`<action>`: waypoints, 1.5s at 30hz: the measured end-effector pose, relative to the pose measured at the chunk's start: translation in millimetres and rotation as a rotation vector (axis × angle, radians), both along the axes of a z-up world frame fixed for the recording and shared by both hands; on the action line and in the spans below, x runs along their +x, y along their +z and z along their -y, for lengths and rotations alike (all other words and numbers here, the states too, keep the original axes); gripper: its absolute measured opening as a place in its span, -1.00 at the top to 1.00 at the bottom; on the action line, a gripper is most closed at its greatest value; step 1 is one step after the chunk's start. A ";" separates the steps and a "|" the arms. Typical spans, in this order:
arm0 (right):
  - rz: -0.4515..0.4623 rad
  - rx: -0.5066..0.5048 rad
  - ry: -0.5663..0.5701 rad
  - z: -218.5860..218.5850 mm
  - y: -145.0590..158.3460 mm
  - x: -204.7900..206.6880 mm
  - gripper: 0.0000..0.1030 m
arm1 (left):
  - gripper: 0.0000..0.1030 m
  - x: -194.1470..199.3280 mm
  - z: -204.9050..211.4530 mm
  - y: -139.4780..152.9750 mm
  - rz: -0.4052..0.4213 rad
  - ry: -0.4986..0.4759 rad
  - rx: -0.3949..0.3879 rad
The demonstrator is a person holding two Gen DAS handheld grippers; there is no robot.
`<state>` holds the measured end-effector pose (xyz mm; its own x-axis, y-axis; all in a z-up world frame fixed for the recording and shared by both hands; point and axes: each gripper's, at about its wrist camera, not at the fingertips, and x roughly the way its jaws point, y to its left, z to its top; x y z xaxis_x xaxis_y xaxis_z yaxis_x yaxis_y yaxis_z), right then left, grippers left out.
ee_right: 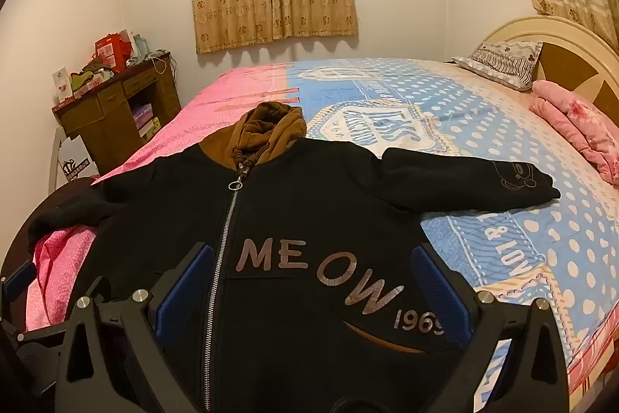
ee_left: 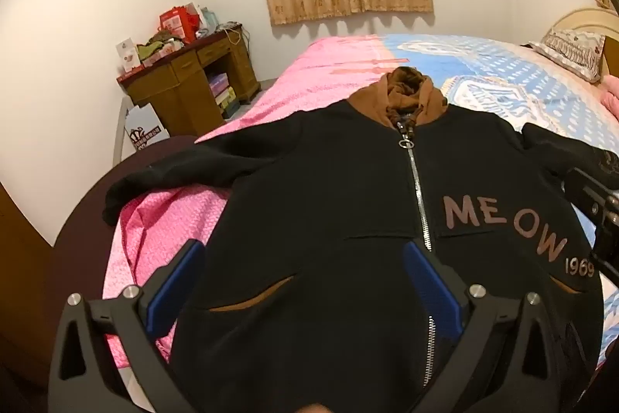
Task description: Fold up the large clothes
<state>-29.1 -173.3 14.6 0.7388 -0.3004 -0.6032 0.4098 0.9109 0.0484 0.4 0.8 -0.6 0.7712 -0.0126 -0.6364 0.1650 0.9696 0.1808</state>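
- The black jacket (ee_right: 309, 219) lies zipped, front up, on the bed (ee_right: 503, 149), one sleeve hanging off the pink foot edge.
- Left hand-held gripper (ee_left: 305, 258) and right hand-held gripper (ee_right: 313, 266) hover wide open above its lower front.
- Blue sheet beyond the sleeve lies bare.

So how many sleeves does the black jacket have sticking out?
2. One sleeve lies stretched out on the blue polka-dot side of the bed; the other sleeve droops over the pink edge.
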 end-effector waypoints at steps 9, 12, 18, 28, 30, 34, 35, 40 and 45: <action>-0.005 0.005 0.008 -0.1 -0.2 -0.1 -0.98 | -1.00 -1.8 -0.7 -3.6 0.001 -0.001 -0.006; -0.004 0.009 0.005 -0.8 1.8 1.8 -0.98 | -1.00 -2.1 -4.8 -6.2 -0.014 0.018 -0.003; -0.004 0.026 -0.006 5.6 -3.4 -3.7 -0.98 | -1.00 6.6 -6.6 -8.2 -0.034 0.022 -0.002; -0.010 0.039 0.014 2.5 -5.5 -2.5 -0.98 | -1.00 6.2 -5.1 -10.2 -0.039 0.018 0.000; -0.012 0.043 0.013 3.2 -6.1 -2.4 -0.98 | -1.00 6.0 -4.3 -11.3 -0.043 0.018 -0.001; -0.010 0.051 0.012 4.6 -6.8 -3.2 -0.98 | -1.00 5.3 -4.3 -13.2 -0.046 0.019 -0.002; -0.010 0.051 0.013 4.6 -7.0 -3.2 -0.98 | -1.00 5.4 -4.2 -13.3 -0.046 0.019 -0.003; -0.011 0.052 0.014 4.6 -7.8 -2.9 -0.98 | -1.00 6.2 -4.0 -13.3 -0.051 0.016 -0.002; -0.015 0.058 0.016 4.0 -9.9 -2.0 -0.98 | -1.00 6.3 -3.7 -13.2 -0.052 0.012 -0.001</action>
<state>-31.1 -177.3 4.7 0.7338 -0.2524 -0.6307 0.3961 0.9132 0.0954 6.7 4.5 -13.8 0.7370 -0.0037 -0.6759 0.1623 0.9717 0.1716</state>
